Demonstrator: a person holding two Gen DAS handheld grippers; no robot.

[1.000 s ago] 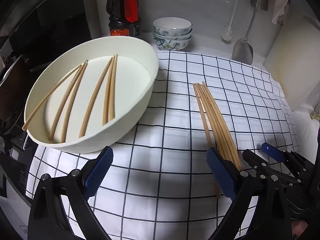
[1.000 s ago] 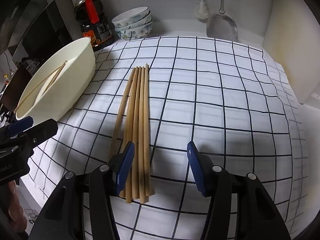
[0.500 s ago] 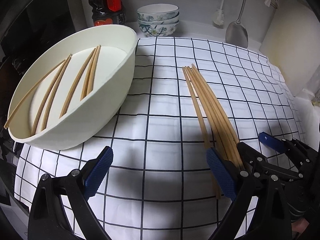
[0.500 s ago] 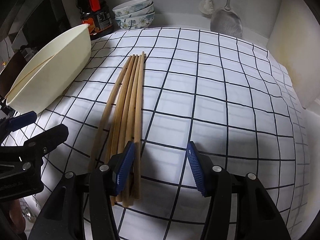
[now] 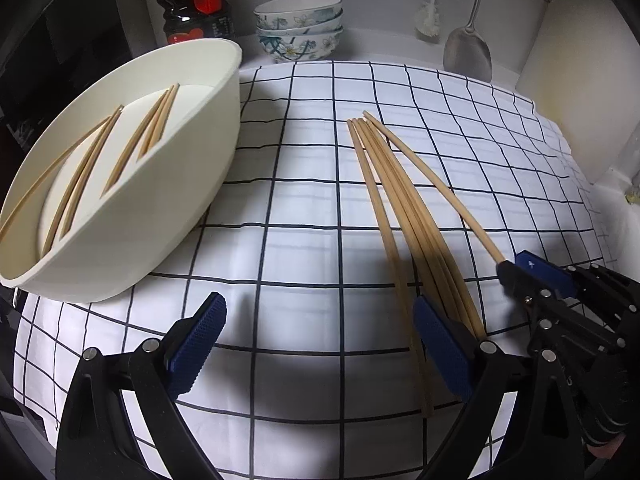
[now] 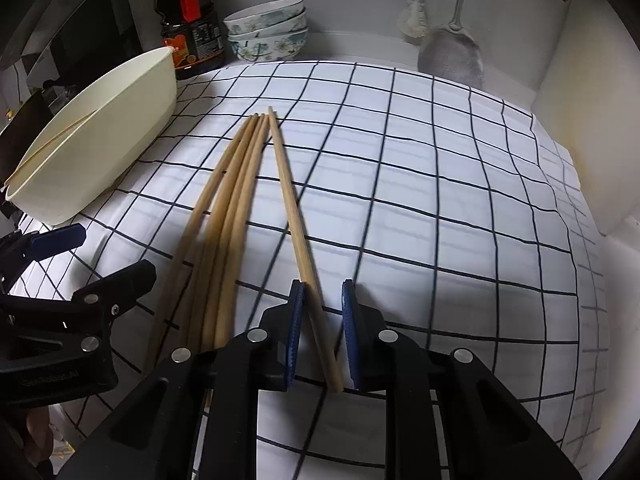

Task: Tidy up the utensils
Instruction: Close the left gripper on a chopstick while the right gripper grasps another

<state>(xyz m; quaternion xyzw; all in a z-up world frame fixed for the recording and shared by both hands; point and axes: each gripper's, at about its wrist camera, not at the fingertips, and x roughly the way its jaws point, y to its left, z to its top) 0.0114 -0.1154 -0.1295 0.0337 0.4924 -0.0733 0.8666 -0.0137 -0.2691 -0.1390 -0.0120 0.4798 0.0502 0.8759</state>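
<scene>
On a checked cloth (image 6: pixel 440 200), the right gripper (image 6: pixel 322 332) has its jaws nearly closed around one chopstick (image 6: pixel 286 184), angled apart from the bundle (image 6: pixel 228 220) lying just left of it. The left gripper (image 5: pixel 320 344) hovers with jaws wide open, holding nothing, near the bundle's close end. A cream tub (image 5: pixel 192 184) at left holds more chopsticks (image 5: pixel 132 148). Bowls (image 5: pixel 300 28), a bottle (image 5: pixel 194 0) and a spatula (image 5: pixel 468 48) stand behind.

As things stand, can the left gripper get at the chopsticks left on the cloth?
Probably yes. The left gripper is open, the bundle lies on the cloth by its right finger, and nothing lies between them. The right gripper with its chopstick sits close alongside.
</scene>
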